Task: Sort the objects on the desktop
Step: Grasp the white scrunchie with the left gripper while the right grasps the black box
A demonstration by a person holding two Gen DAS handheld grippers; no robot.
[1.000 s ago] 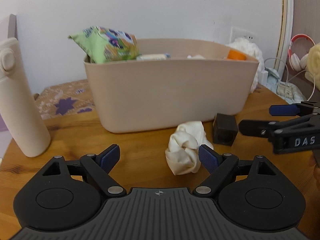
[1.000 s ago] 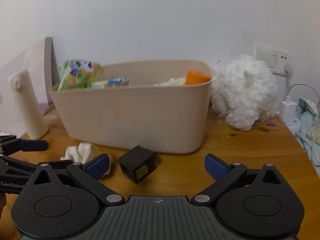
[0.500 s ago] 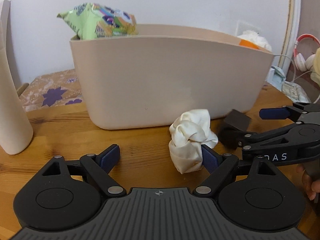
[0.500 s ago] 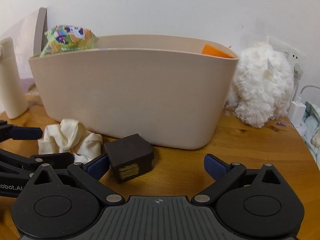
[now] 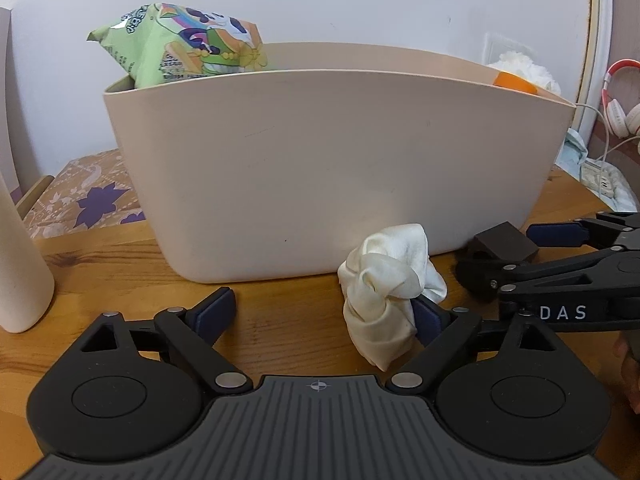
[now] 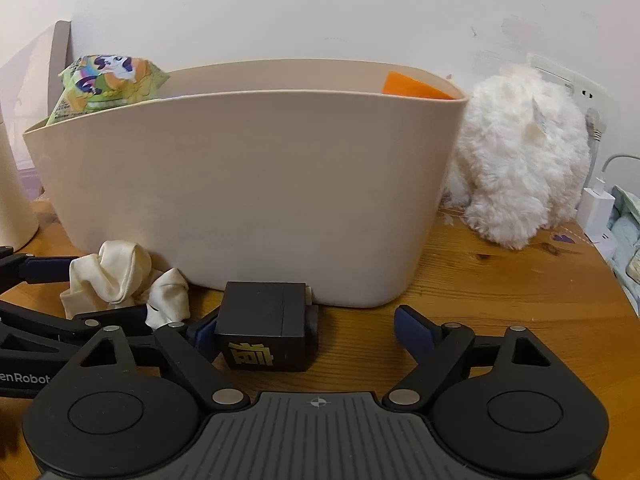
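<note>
Left gripper (image 5: 324,314): black plastic body w/ ribbed grey top, blue pads. Jaws stand wide and have just been opening a bit more. Crumpled cream cloth (image 5: 386,294), knotted and soft-looking, sits on the wood-grain tabletop (image 5: 280,312) between them, up against the right-hand pad; left-hand pad is well clear of it, so no grip.

Right gripper (image 6: 306,330): same build. Jaws wide apart but have just been closing in. Small black box (image 6: 266,326), matte, squarish, gold character on its front face, sits between them, touching or just beside the left-hand pad; right-hand pad is apart from it. Not clamped. Box lies near the base of the bin, right of the cloth; in the left wrist view the right gripper's arm, marked "DAS", reaches in from the right around the box.

Behind both: big beige plastic bin (image 5: 332,168), smooth walls, rounded corners, oval rim. Glossy green snack bag (image 5: 180,50) w/ cartoon print pokes out at its left end; an orange piece (image 6: 416,88) shows at the right end.

Further: cream smooth bottle (image 5: 18,264) at far left on the tabletop, fluffy white plush (image 6: 520,156) right of the bin, white charger (image 6: 596,208) beside it, red-and-white headphones (image 5: 618,100) by the wall.
</note>
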